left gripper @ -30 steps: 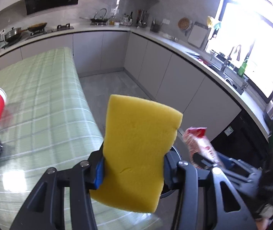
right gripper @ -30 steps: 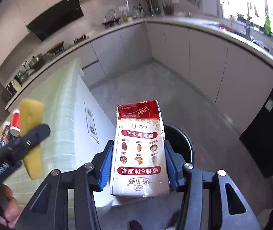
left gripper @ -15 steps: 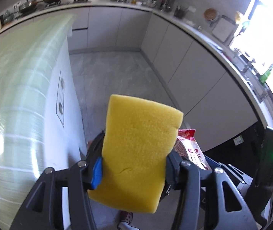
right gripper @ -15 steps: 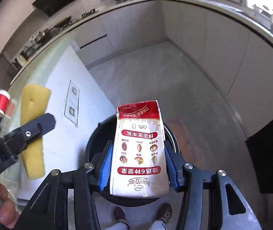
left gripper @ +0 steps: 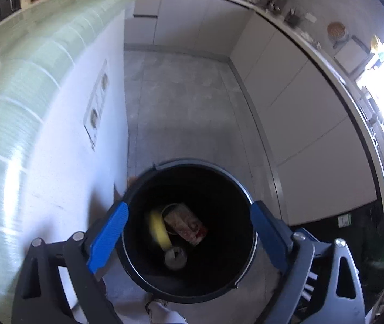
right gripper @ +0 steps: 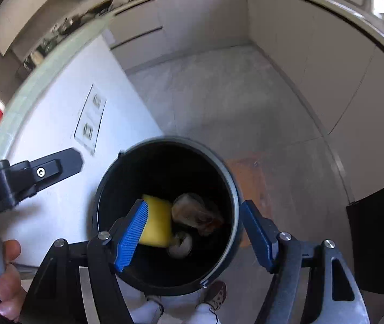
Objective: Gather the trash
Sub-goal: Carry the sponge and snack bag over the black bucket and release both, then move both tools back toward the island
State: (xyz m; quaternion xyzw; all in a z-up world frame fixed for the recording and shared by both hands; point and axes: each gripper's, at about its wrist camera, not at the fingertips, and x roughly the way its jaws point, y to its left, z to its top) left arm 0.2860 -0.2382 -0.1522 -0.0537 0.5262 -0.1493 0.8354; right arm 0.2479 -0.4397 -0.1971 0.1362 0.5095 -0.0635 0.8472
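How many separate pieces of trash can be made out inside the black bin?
4: yellow sponge at left, milk carton beside it, a round can nearer the camera, another round rim under the carton. The dark bin may hide more.

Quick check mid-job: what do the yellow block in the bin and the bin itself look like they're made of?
Yellow block: looks like soft foam sponge, matte, with rounded edges and no glare. Bin: probably plastic; dark, smooth wall with a thin, lighter rim band that catches the light and may be metal, though that is hard to tell.

Yellow sponge (right gripper: pixel 157 222) and carton (left gripper: pixel 186 223) inside black bin (left gripper: pixel 241 186).
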